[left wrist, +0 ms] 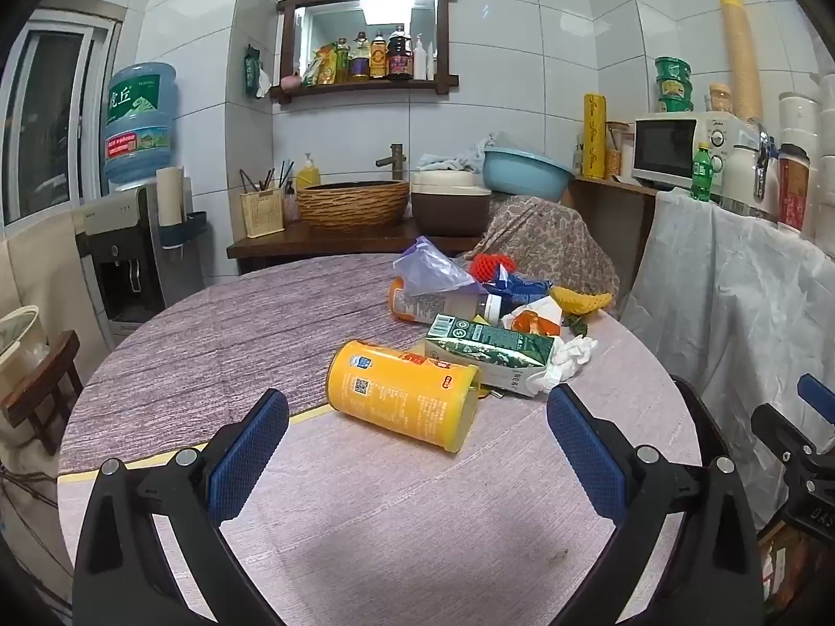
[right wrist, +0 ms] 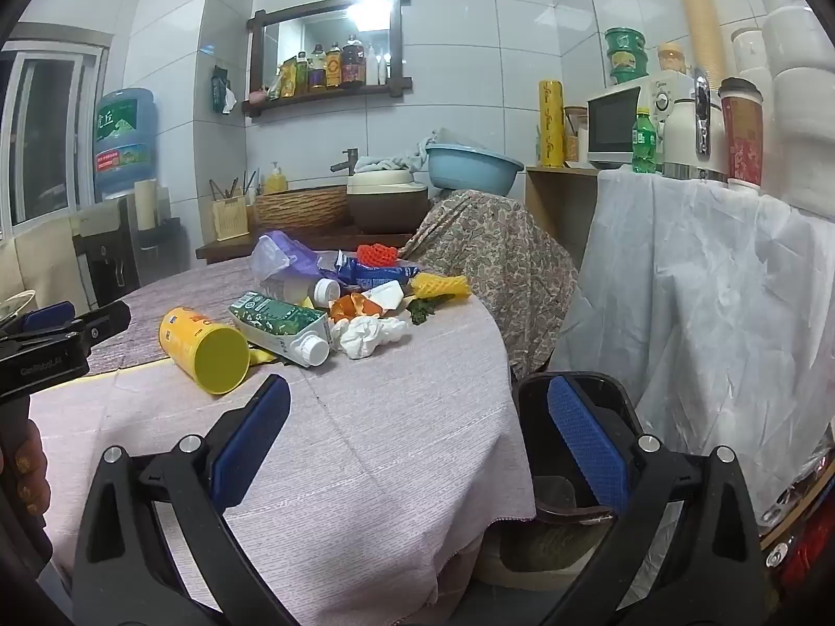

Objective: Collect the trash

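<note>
Both claws, left claw point(left wrist: 417, 435) and right claw point(right wrist: 417, 435), are held wide, empty; the yellow canister point(left wrist: 402, 396), lying sideways, could be rolled off the tabletop point(left wrist: 365, 521) if nudged.

Left gripper point(left wrist: 417, 448) was held low over round table point(left wrist: 365, 521), jaws spread wide, nothing between blue pads point(left wrist: 250, 456). Right gripper point(right wrist: 417, 443) was held at table's right edge, jaws equally wide, empty; its left pad point(right wrist: 250, 443) sat over tabletop, right pad point(right wrist: 589, 448) beyond the edge. In right wrist view, left gripper appeared at far left, level with table, person's fingers point(right wrist: 26, 474) wrapped on its handle.
</note>
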`<move>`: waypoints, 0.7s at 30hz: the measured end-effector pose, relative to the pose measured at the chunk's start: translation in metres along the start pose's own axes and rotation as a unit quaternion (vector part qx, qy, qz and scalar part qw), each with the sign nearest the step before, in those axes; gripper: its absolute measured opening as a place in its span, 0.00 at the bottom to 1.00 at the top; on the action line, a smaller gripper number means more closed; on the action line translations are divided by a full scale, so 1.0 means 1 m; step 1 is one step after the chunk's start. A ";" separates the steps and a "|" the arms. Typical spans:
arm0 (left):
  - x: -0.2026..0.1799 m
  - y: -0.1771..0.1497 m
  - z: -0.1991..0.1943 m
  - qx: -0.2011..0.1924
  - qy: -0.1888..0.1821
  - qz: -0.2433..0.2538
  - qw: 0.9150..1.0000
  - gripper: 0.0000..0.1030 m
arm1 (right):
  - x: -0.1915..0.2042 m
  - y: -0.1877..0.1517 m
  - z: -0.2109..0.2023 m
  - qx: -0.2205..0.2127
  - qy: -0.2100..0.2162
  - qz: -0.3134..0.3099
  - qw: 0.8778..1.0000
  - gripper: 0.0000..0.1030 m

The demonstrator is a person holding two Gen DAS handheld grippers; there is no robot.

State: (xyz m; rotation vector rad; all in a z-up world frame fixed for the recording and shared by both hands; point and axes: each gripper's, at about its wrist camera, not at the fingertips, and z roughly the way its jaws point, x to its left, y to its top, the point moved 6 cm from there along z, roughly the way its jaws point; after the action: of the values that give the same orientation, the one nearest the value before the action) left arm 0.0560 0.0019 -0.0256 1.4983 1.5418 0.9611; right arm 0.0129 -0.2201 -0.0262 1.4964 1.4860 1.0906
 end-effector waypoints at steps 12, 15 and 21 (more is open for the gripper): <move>0.000 0.001 -0.001 -0.002 0.005 0.009 1.000 0.95 | 0.001 0.004 -0.005 0.000 0.004 0.004 1.000 0.95; -0.001 0.000 0.001 -0.002 0.006 0.010 1.000 0.95 | 0.000 0.001 -0.002 -0.002 0.003 0.005 1.000 0.95; -0.001 -0.001 0.000 -0.004 0.007 0.013 1.000 0.95 | 0.001 0.000 0.001 0.002 0.003 0.001 1.000 0.95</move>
State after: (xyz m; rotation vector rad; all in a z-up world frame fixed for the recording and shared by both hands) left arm 0.0559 0.0007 -0.0268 1.5131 1.5291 0.9933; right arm 0.0133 -0.2192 -0.0264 1.4988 1.4911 1.0953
